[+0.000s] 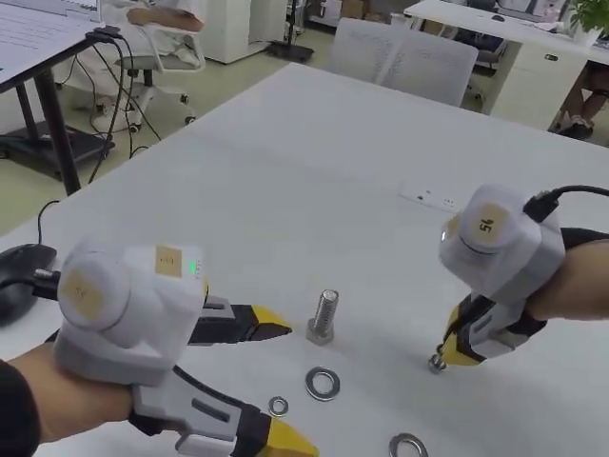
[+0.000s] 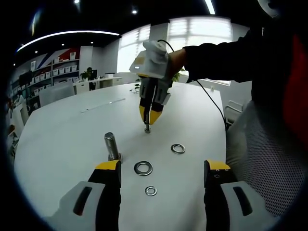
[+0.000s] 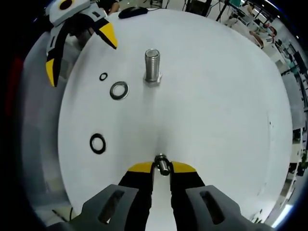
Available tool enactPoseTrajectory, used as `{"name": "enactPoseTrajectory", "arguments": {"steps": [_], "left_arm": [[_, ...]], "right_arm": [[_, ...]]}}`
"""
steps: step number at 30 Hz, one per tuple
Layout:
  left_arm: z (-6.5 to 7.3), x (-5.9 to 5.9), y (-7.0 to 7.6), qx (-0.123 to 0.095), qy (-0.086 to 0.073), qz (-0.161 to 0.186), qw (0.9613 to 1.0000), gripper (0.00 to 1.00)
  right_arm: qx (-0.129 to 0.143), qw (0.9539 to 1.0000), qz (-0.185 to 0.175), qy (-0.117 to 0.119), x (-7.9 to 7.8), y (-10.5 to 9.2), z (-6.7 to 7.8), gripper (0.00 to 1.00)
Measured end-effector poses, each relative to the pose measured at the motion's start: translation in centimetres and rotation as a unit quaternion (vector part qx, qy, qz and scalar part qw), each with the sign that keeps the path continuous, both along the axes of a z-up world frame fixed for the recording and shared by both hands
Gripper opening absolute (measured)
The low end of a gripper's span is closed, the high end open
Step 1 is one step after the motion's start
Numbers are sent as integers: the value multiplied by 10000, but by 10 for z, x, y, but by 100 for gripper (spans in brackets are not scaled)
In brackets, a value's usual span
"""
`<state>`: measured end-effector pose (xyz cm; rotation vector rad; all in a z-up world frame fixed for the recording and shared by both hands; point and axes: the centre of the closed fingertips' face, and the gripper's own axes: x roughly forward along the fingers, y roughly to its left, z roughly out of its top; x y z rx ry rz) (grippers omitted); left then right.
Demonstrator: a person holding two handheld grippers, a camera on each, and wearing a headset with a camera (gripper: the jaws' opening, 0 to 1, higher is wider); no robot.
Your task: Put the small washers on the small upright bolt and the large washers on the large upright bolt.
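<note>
Washers (image 1: 323,384) are laid flat on the surface (image 1: 285,190) beside the large bolt (image 1: 324,316). The small bolt (image 3: 162,163) is clamped by the right tool (image 3: 162,168); the left tool (image 2: 162,166) is spread wide.

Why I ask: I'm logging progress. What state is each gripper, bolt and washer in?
left gripper: open, empty.
right gripper: shut on small bolt.
small bolt: upright on table, gripped.
large bolt: upright, free, bare of washers.
large washer: flat on table, loose.
small washer: flat on table, loose.
third washer: flat on table, loose.
</note>
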<state>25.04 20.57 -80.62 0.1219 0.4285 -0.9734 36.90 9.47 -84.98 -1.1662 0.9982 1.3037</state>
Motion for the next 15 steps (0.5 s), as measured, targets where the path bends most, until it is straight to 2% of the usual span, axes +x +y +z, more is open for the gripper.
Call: {"name": "enactPoseTrajectory", "arguments": {"steps": [15], "left_arm": [[-1, 1, 2, 9, 16, 34, 10000, 69]], "right_arm": [[-53, 9999, 1, 91, 2, 0, -14, 15]]}}
